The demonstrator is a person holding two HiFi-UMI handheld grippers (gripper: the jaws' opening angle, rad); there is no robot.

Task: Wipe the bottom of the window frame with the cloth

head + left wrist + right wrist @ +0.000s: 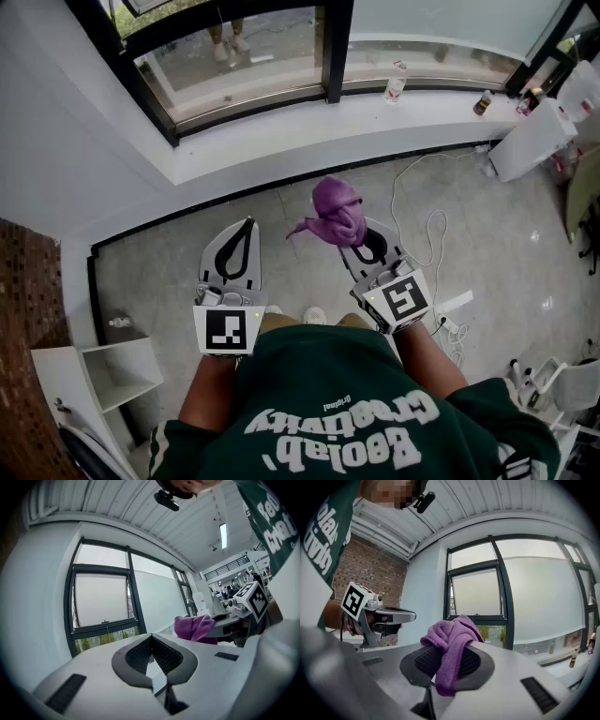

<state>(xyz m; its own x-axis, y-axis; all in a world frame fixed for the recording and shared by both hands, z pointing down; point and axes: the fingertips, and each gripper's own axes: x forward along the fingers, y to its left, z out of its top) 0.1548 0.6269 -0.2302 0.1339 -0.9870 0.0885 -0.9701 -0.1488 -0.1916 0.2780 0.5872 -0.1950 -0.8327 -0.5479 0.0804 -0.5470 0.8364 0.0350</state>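
Approach step, apparently: right gripper (449,660) fingers clamp the cloth (335,211), left gripper (151,641) fingers together, empty; next, reach cloth to the frame (248,106) bottom.

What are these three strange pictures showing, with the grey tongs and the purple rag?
A person in a green sweatshirt holds a grey tool in each hand. The head view looks down from a camera on the person's head. The other two views come from cameras riding on each tool. The right hand-held gripper is shut on a crumpled purple cloth. The left hand-held gripper is shut and empty. Ahead is the dark-framed window above a white sill, where a small plastic bottle stands. The cloth does not touch the frame yet.
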